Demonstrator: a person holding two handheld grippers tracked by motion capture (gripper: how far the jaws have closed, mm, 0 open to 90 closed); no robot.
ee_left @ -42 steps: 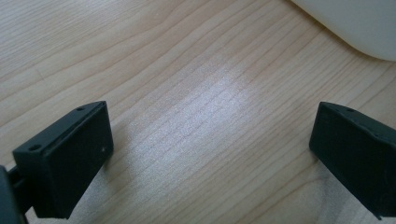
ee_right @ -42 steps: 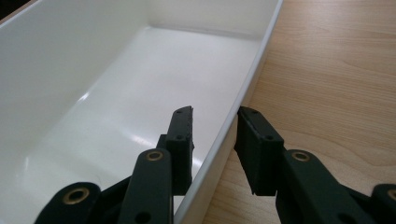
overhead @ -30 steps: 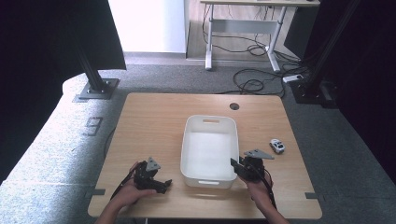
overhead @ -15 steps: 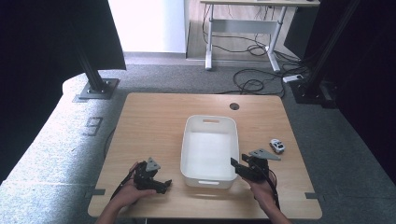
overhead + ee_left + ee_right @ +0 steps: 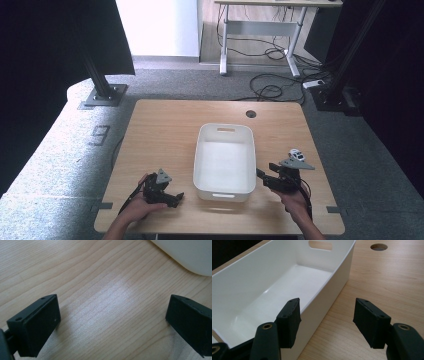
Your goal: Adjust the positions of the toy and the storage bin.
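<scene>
1. High view: I'm holding the right gripper (image 5: pixel 263 177) by the white bin's (image 5: pixel 225 187) right wall, near the bench's front edge; toy car (image 5: pixel 296 154) behind it.
2. Left gripper view: left gripper (image 5: pixel 112 322) sitting released over bare bench.
3. Right gripper view: jaws have just been opening, nothing held, straddling the bin's rim (image 5: pixel 325 303); closing now risks dragging the bin.

The tub (image 5: pixel 225 159) sits in the middle of the bench (image 5: pixel 165 130), between the two grippers. The left gripper (image 5: pixel 172 197) rests on the bench near the tub's left side. The right gripper (image 5: pixel 264 177) is just beside the tub's right wall. A toy car (image 5: pixel 296 154) lies on the bench behind the right gripper, away from the tub.
</scene>
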